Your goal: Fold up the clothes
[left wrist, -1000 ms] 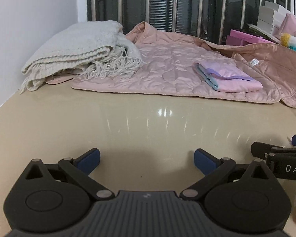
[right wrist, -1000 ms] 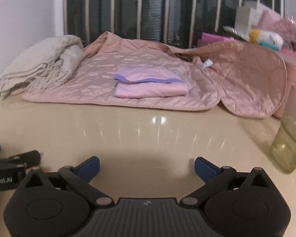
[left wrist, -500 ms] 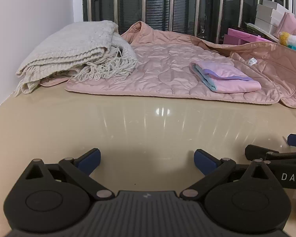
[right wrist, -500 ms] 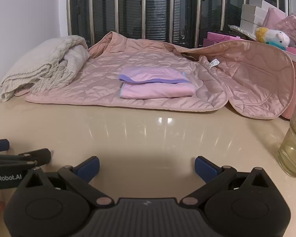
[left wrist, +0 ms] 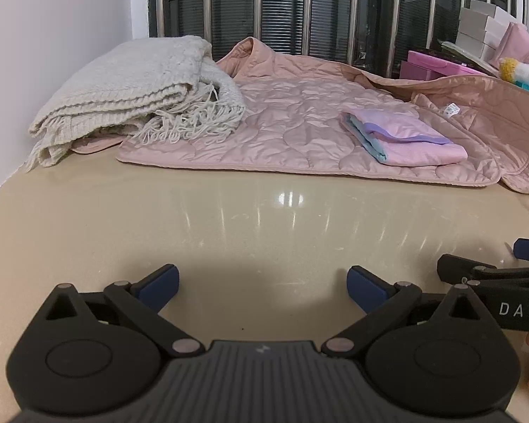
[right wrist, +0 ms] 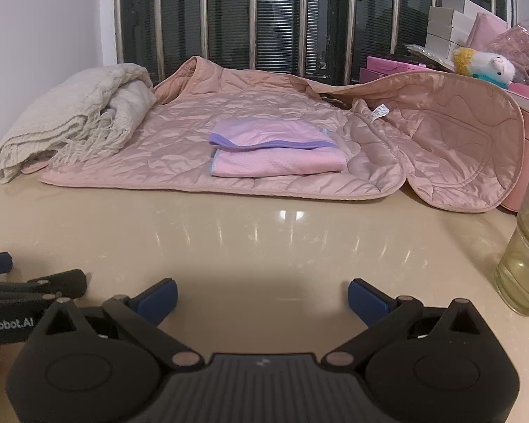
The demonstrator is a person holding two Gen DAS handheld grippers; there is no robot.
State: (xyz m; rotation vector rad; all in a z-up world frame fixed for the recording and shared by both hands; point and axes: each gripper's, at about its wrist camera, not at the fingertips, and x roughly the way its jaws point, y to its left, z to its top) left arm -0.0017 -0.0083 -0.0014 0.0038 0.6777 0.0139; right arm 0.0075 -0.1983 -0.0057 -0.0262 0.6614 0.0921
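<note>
Here, the left gripper [left wrist: 262, 285] sits at the bottom of its frame with blue-padded fingers [left wrist: 160, 280] spread wide and nothing between them, low over a glossy beige worktop [left wrist: 264, 218]. The right gripper [right wrist: 262, 294] fills the bottom of its own frame the same way, jaws wide apart and empty. Each tool shows in the other's view: the right one at the lower right edge of the left wrist frame, the left one at the lower left edge of the right wrist frame, so the two lie side by side and near each other.

Beyond the bare stretch of worktop, across the middle of both frames, a pink quilted jacket [right wrist: 271, 130] lies spread flat, its right portion [right wrist: 465, 141] turned up against a pink container. On the jacket rests a small folded pink cloth with purple trim [right wrist: 278, 155]. At the centre left, a cream knitted blanket with fringe [left wrist: 137, 88] is folded in a stack, overlapping the jacket's left edge.

At the right edge of the right wrist frame stands a glass of yellowish liquid [right wrist: 522, 264]. In the upper right are white boxes [right wrist: 448, 24] and a plush toy [right wrist: 486, 65]. Dark window bars [right wrist: 264, 17] run across the top.
</note>
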